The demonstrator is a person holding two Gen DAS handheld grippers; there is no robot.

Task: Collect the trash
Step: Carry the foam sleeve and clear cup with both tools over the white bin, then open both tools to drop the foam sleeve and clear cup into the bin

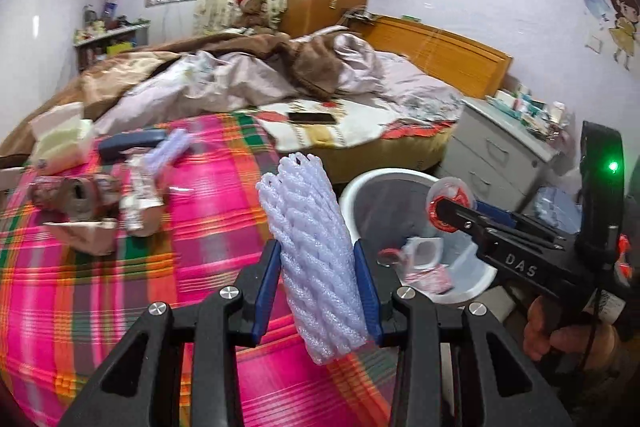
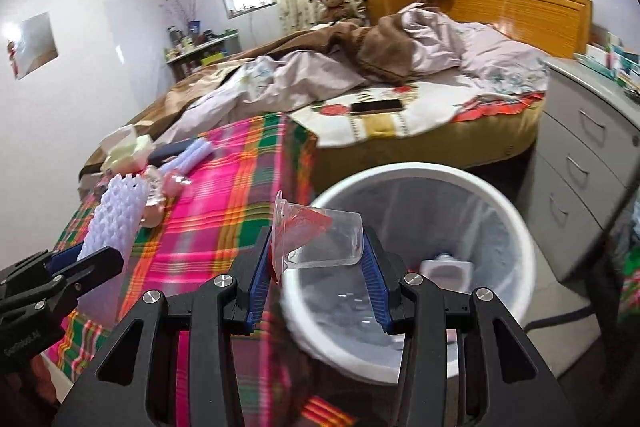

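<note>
— Foam first: left tool [image 1: 316,283] is clamped on a white foam net sleeve [image 1: 310,251], squashy lattice tube, held upright above the plaid cloth [image 1: 80,287], not yet over the bin.

— Right one?

— Right tool [image 2: 316,259] pinches a clear plastic cup [image 2: 320,239], thin, crinkled, red residue inside, right over the white bin [image 2: 516,227].

— Progress?

— Partway, I'd say. Bin is lined and already holds some wrappers. On the cloth remain another foam sleeve [image 1: 168,151], a torn carton [image 1: 86,231] and crumpled packets [image 1: 138,203].
</note>
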